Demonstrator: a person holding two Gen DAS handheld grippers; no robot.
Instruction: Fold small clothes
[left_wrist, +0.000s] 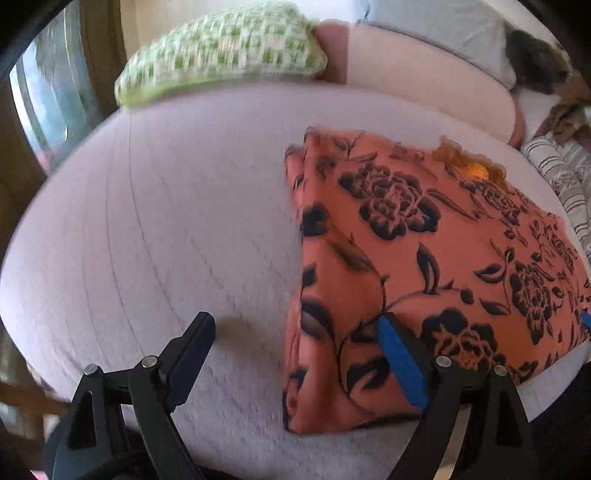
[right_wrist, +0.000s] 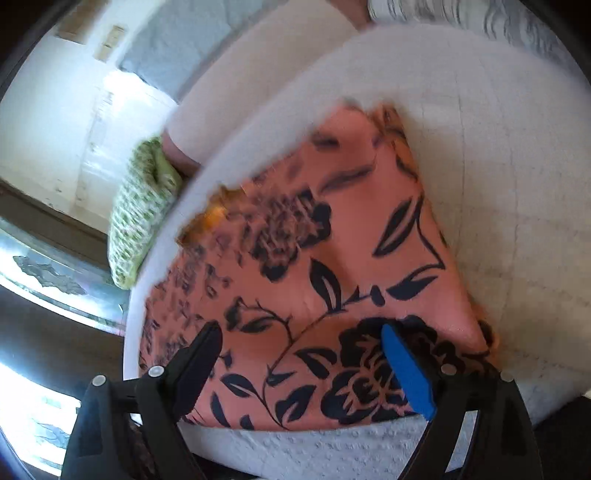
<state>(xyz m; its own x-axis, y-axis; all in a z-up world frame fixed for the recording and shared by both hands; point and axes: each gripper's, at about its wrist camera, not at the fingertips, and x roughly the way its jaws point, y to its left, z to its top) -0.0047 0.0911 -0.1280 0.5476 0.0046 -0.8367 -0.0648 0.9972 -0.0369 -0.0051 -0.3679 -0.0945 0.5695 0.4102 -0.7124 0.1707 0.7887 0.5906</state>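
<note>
Two grippers, left (left_wrist: 295, 325) and right (right_wrist: 301, 332), jaws spread, above one folded floral garment (left_wrist: 424, 258).

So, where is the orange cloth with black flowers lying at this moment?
The orange floral cloth lies folded on the pale bed cover, at the right of the left wrist view, nearer than the green checked pillow; in the right wrist view it fills the centre.

Open left tongs (left_wrist: 299, 325) hover over folded orange floral garment (left_wrist: 424, 266).

A pale quilted bed (left_wrist: 166, 229) carries a folded orange floral garment (left_wrist: 424, 258).
</note>
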